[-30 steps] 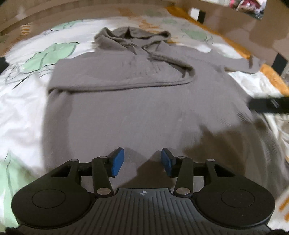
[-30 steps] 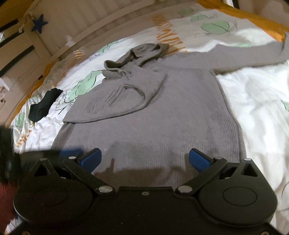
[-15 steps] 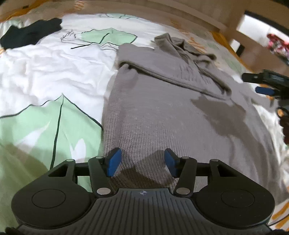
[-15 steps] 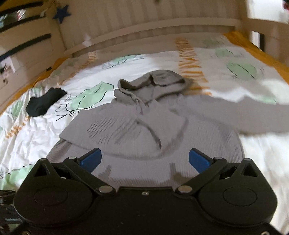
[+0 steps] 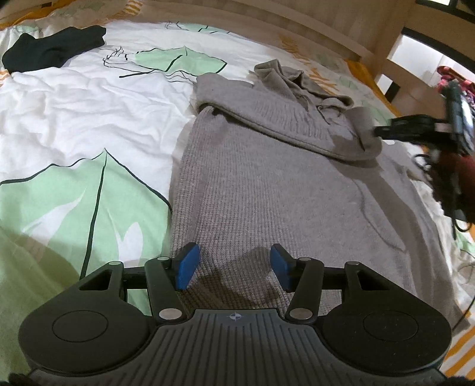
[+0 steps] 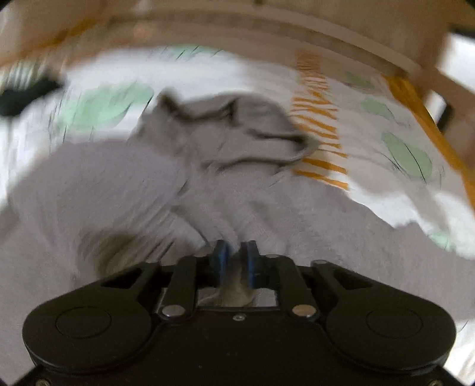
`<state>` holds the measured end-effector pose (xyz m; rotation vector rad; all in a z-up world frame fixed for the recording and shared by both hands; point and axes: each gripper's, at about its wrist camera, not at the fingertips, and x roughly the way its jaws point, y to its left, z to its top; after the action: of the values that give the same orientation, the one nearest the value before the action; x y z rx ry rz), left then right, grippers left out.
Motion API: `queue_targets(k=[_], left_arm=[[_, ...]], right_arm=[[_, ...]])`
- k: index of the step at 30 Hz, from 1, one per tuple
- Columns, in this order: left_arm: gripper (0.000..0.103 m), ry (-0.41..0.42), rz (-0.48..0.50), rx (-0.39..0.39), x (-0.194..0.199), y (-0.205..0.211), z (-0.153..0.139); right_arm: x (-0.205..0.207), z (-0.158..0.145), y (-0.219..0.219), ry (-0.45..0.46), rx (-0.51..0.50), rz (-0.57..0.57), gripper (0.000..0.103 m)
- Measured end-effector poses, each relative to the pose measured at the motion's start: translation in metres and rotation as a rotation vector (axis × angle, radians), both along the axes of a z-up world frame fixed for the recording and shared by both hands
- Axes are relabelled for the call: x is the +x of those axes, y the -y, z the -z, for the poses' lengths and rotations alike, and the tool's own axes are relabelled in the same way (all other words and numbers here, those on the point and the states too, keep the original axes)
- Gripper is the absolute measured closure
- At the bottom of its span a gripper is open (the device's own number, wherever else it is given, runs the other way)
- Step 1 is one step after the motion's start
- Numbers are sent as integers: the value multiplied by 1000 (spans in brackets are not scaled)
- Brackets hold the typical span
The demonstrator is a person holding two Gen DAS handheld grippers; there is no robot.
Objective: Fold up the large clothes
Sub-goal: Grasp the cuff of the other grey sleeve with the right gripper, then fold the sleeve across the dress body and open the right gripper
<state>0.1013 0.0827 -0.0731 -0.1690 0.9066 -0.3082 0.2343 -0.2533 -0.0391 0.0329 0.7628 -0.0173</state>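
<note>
The bed has a white sheet with green leaf prints. A grey hoodie lies flat on it right ahead of the left claw, and some black clothing sits far off to its upper left.

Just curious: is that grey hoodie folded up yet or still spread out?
Mostly spread. The grey hoodie lies flat on the bedsheet, only one sleeve folded across its chest.

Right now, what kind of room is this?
Probably a bedroom: a gray hoodie lies spread on a bed with a leaf-print duvet, and a wooden bed frame runs along the far side.
</note>
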Motion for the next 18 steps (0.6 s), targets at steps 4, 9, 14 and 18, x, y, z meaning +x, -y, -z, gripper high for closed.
queue_targets(k=[4,9,14,18], left_arm=[[51,-32,-18,-24,2,-2,-9],[50,13,47,-28,7,-1,-52],[43,93,64,-23,46,2,-84],[43,115,73,39,85,21,-84]], right_arm=[[-29,-1,56,28,147,158,70],[-54,18,87,-55,208,151,57],[-56,5,96,47,282,147,29],[-38,7,92,30,237,122,25]])
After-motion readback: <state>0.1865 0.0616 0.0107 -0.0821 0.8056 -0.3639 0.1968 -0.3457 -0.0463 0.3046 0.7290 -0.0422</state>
